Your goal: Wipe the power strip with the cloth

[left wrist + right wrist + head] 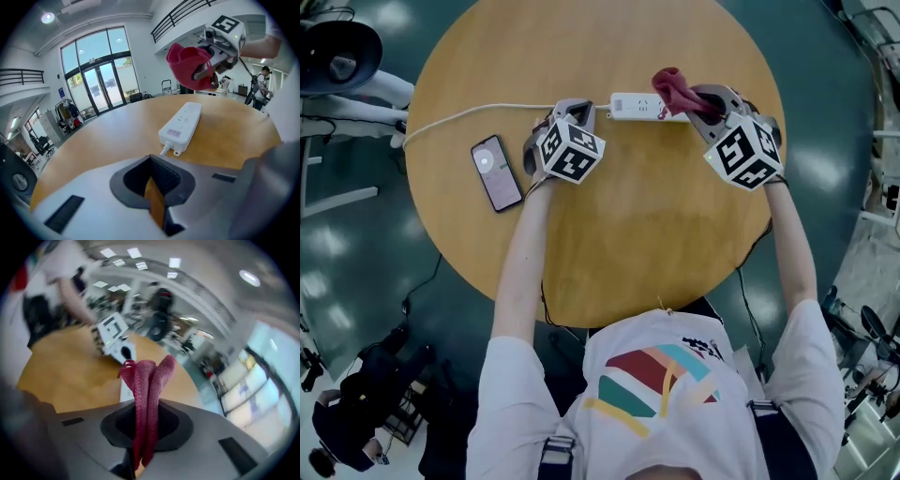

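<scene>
At the far side of the bench [609,244] lies the power strip [639,107]. Right claw [705,99] — clamped on the cloth [673,87] — hangs over its right end: lower, drag lengthwise. Left claw [570,111], closed and empty, can brace the end where the cord [487,112] enters.

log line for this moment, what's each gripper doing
right gripper: shut on red cloth | cloth: held above power strip, not touching | left gripper: shut, empty, by strip's cord end | wipe: not yet started

Bare desk [619,244] lies open before the power strip [636,107]; a phone [497,173] and white cable [459,116] occupy the left, while the right gripper [701,99] and its cloth [673,88] crowd the strip's right end.
</scene>
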